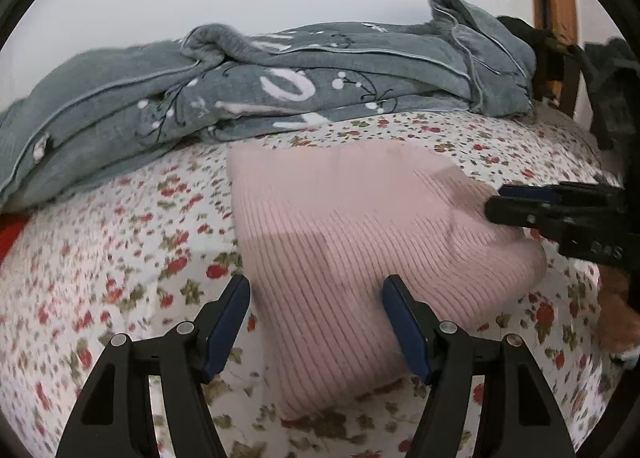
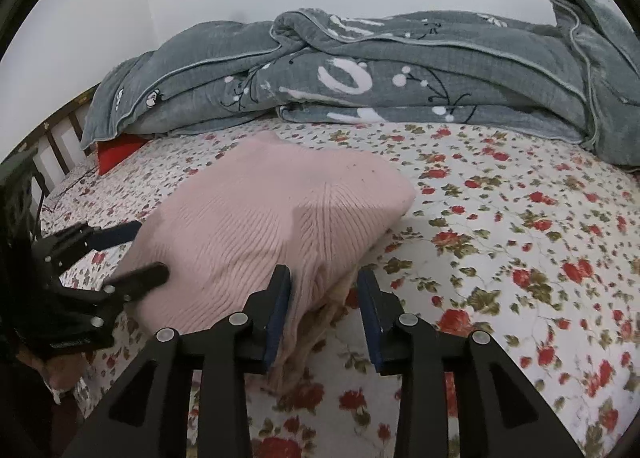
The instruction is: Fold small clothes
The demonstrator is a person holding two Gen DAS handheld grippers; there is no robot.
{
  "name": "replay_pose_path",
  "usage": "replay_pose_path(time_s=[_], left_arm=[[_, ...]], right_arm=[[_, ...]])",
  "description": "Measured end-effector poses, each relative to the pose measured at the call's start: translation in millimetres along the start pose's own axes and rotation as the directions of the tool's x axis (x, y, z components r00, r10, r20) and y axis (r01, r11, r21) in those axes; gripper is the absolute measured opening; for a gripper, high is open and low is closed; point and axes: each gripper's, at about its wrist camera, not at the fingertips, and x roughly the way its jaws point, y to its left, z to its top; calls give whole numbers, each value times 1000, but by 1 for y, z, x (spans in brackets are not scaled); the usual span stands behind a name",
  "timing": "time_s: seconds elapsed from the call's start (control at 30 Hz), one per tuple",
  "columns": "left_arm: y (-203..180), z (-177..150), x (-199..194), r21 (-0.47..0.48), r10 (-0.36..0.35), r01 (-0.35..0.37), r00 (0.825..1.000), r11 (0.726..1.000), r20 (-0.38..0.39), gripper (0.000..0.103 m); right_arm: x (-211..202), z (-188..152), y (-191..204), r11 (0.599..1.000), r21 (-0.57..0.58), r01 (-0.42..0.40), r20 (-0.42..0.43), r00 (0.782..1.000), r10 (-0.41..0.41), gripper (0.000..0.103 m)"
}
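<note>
Pink ribbed knit garment (image 2: 264, 225) lies on the bed (image 2: 520, 217), on the floral sheet, already folded into a compact stack; grey quilt (image 2: 360, 77) bunched beyond it, well apart.

Left tool (image 1: 314, 324): jaws apart, nothing gripped. The near corner of the garment sits between and below its fingers, no pad seen pressing.

Right tool (image 2: 324, 314): jaws partly apart, straddling the garment's near folded edge, where layered cloth shows. The left pad lies against or just beside the knit; the right pad stands clear. Judged not clamped.

Handling, judged: light, soft, limp knit. It will sag and unfold if lifted by one layer. The ribbing should give the pads decent friction, but it stretches. Best hold looks to be the thick folded edge ahead of the right tool, pinching all layers together, with the left tool taking the opposite corner in front of it for support.
</note>
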Motion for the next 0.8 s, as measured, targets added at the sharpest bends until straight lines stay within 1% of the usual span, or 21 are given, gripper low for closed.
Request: replay_pose_path(time_s=[0.07, 0.17, 0.27, 0.37, 0.43, 0.47, 0.5, 0.53, 0.57, 0.6, 0.63, 0.67, 0.7, 0.73, 0.8], left_arm=[[4, 3, 1, -35, -7, 7, 1000, 999, -4, 67], [11, 12, -1, -64, -8, 8, 1000, 998, 11, 67], [14, 25, 1, -65, -2, 3, 1000, 998, 22, 67], [20, 26, 6, -78, -39, 45, 996, 996, 76, 67], [28, 21, 13, -131, -82, 94, 992, 987, 94, 67], [31, 18, 18, -159, -112, 125, 990, 979, 85, 67], [34, 18, 24, -174, -132, 140, 990, 975, 55, 68], [36, 17, 25, -177, -144, 149, 989, 973, 43, 68], [38, 17, 22, -172, -149, 156, 987, 973, 56, 67], [39, 16, 16, -161, -141, 151, 987, 975, 77, 67], [40, 16, 12, -153, -127, 140, 988, 978, 90, 67], [41, 15, 9, -145, -108, 122, 989, 982, 100, 67], [41, 14, 6, -138, -93, 108, 990, 985, 108, 67], [42, 13, 3, -140, -85, 102, 989, 985, 119, 67], [46, 11, 0, -148, -92, 109, 989, 983, 118, 67]], right_arm=[[-6, -1, 2, 1000, -17, 10, 8, 1000, -10, 33], [-12, -1, -3, 1000, -21, -3, 10, 1000, 3, 33], [-13, 4, -13, 999, 26, -35, 18, 999, 35, 34], [-10, 6, -17, 995, 67, -80, 22, 997, 79, 34], [-4, 6, -15, 992, 75, -97, 17, 995, 96, 34], [-2, 5, -15, 992, 80, -98, 15, 995, 97, 35], [4, 5, -14, 989, 98, -107, 11, 994, 107, 35], [7, 5, -13, 987, 113, -117, 8, 993, 116, 35], [12, 5, -11, 984, 127, -128, 3, 992, 128, 35], [16, 6, -9, 982, 132, -133, -6, 991, 135, 31], [21, 7, -5, 986, 119, -119, -1, 993, 120, 24], [20, 6, -2, 989, 106, -103, 16, 995, 102, 14], [16, 6, 0, 992, 89, -93, 50, 995, 89, 13], [12, 6, 0, 991, 87, -102, 76, 993, 95, 13], [5, 8, -4, 985, 105, -138, 96, 987, 128, 13]])
